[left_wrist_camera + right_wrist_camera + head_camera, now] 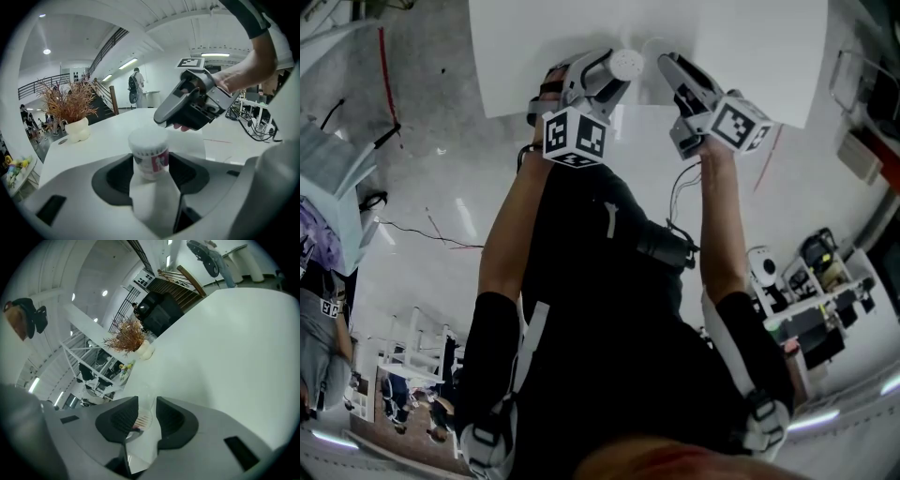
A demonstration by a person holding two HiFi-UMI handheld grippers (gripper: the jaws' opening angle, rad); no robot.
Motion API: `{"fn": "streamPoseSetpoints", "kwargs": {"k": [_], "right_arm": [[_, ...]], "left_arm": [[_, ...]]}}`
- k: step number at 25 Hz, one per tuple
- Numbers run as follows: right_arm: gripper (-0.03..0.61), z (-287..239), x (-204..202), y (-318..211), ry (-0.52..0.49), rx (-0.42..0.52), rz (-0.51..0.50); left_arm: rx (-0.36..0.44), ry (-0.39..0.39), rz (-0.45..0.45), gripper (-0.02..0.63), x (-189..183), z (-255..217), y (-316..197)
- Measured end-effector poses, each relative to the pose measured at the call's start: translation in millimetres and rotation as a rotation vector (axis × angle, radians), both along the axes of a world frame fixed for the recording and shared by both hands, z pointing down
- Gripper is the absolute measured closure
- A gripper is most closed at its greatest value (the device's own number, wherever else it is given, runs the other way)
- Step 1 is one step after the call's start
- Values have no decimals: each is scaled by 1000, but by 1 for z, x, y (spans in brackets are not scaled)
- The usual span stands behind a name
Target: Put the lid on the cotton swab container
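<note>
The cotton swab container (149,154) is a small round tub with a white top and a red-and-white label. It stands upright between the jaws of my left gripper (150,172), and both pads touch its sides; its base is hidden. In the head view the cotton swab container (626,64) shows at the tip of the left gripper (617,77) over the white table (750,47). The right gripper (147,419) is closed on a clear lid (144,409), which fills the narrow gap between its pads. From the left gripper view, the right gripper (165,121) hangs just behind and above the tub.
A dried plant in a white vase (75,129) stands far back on the table (108,136), also seen as the vase (141,349) in the right gripper view. The table's near edge (581,111) runs just in front of my hands. People and stairs lie beyond.
</note>
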State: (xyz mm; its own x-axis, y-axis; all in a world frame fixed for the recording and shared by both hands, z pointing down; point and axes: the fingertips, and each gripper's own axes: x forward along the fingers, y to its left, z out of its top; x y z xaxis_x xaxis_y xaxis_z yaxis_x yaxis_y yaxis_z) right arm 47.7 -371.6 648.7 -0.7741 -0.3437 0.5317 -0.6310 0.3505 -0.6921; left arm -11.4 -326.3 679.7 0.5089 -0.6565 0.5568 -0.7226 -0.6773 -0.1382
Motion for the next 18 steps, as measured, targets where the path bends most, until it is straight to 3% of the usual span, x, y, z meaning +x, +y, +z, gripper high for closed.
{"fn": "streamPoseSetpoints", "kwargs": {"k": [6, 11, 18], "right_arm": [[509, -14, -3, -1, -36, 47, -18], [509, -36, -16, 7, -87, 100, -94], [508, -46, -23, 16, -81, 156, -174]], "left_arm": [[-6, 19, 7, 377, -3, 4, -1], [-5, 27, 4, 380, -5, 5, 0], [-11, 37, -4, 381, -4, 5, 0]]}}
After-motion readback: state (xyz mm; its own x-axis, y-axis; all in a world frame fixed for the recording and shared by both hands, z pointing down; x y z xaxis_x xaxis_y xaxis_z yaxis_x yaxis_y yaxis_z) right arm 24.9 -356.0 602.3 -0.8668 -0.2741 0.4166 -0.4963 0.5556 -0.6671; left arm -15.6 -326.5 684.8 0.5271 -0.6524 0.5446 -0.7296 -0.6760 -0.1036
